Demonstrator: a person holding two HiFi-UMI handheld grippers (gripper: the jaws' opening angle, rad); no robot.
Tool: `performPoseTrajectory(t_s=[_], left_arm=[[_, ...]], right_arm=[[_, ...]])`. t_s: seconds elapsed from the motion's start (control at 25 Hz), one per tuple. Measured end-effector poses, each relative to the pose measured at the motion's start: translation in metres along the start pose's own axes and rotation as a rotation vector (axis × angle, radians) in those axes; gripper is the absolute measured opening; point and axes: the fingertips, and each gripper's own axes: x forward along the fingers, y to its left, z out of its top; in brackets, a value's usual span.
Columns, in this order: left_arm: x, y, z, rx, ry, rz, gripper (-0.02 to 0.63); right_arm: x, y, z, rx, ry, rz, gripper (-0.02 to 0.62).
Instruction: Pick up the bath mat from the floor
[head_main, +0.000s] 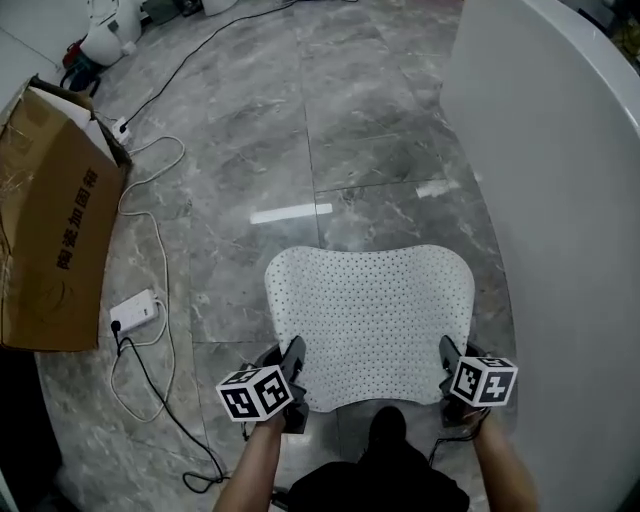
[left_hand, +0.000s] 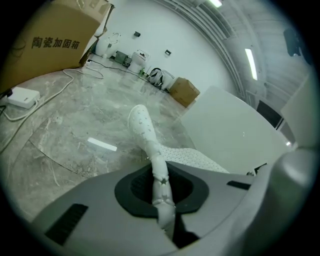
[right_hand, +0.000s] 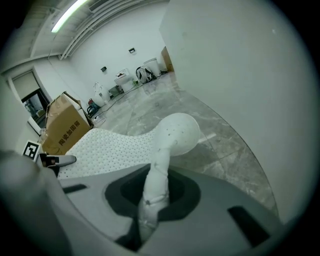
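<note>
A white perforated bath mat (head_main: 375, 310) lies flat on the grey marble floor, and I hold its near edge at both corners. My left gripper (head_main: 285, 352) is shut on the near left corner. In the left gripper view the mat (left_hand: 145, 127) rises as a pinched fold out of my left gripper (left_hand: 162, 192). My right gripper (head_main: 455, 352) is shut on the near right corner. From my right gripper (right_hand: 152, 195) the mat (right_hand: 175, 132) stands up as a curled lobe, with the rest spread to the left.
A curved white wall (head_main: 570, 200) runs close along the mat's right side. At the left stands a cardboard box (head_main: 50, 240), beside a white power strip (head_main: 135, 310) and loose cables (head_main: 150, 200). A dark shoe (head_main: 388, 425) is just behind the mat's near edge.
</note>
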Motion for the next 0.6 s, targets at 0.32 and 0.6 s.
performPoseTrajectory(t_s=[0.32,0.6], left_arm=[[-0.089,-0.078,0.045,0.0,0.074,0.05,0.02],[-0.203,-0.155,0.119,-0.051,0.046,0.066,0.02]], right_arm=[[-0.084,0.085,0.039,0.035,0.11,0.101,0.026],[-0.208,0.153,0.121,0.057,0.132,0.154,0.026]])
